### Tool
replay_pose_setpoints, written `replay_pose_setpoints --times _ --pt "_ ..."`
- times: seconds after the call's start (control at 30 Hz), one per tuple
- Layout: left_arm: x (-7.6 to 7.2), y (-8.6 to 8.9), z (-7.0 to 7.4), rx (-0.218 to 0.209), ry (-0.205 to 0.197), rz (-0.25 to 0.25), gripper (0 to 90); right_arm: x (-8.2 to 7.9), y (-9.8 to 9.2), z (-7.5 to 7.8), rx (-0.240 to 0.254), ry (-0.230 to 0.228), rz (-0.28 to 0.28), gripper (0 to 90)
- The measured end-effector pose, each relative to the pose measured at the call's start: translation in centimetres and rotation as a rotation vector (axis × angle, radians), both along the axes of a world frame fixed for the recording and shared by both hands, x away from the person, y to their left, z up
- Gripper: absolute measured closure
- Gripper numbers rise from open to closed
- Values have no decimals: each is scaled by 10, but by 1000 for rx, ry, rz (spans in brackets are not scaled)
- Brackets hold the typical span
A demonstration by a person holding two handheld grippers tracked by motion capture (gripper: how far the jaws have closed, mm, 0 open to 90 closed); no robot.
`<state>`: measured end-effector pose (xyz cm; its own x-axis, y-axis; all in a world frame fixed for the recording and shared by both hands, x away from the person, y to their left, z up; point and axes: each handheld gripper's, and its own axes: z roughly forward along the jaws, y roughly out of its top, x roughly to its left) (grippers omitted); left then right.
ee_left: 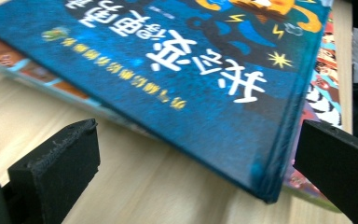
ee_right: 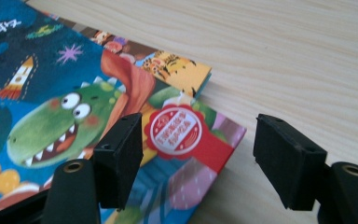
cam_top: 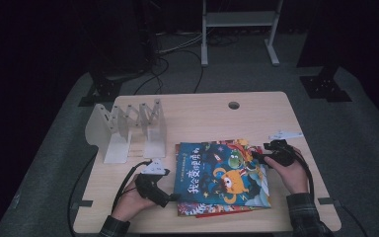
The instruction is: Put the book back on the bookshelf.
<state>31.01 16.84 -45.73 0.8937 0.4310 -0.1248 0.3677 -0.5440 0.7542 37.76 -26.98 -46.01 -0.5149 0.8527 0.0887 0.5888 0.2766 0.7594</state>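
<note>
Flanking the top book (cam_top: 222, 173) near the table's (cam_top: 187, 106) front edge, both released grippers, left (cam_top: 173, 196) and right (cam_top: 254, 157), grasp nothing; the rack (cam_top: 128, 129) stands unfilled.

A pale wooden table (cam_top: 197, 111) stood under dim light, with a small round hole (cam_top: 234, 105) near its far edge. On its far left part sat a white folding rack (cam_top: 128, 128), its flat end plates upright and a zigzag lattice stretched between them. A small white plate-like piece (cam_top: 285, 134) lay near the right edge. The grey floor (cam_top: 370, 148) spread around the table. Behind it stood a white metal frame (cam_top: 239, 27) with a shelf, black cables (cam_top: 163, 69) trailed across the floor, and dark stand bases (cam_top: 324, 86) flanked the far corners.
</note>
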Motion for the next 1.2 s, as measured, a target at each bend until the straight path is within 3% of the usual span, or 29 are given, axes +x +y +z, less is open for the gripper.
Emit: replay_pose_setpoints --times 0.3,0.53,1.07,1.2 --pt "6 18 1 -5 -9 57 0 14 5 -7 25 24 -10 310" --pt "8 23 0 -5 -9 73 0 16 2 -12 77 34 -4 296" --pt "10 28 -1 -1 -7 94 0 12 8 -14 79 18 -52 283" --pt "10 29 -1 -4 -6 97 0 12 15 -14 81 12 -41 283"
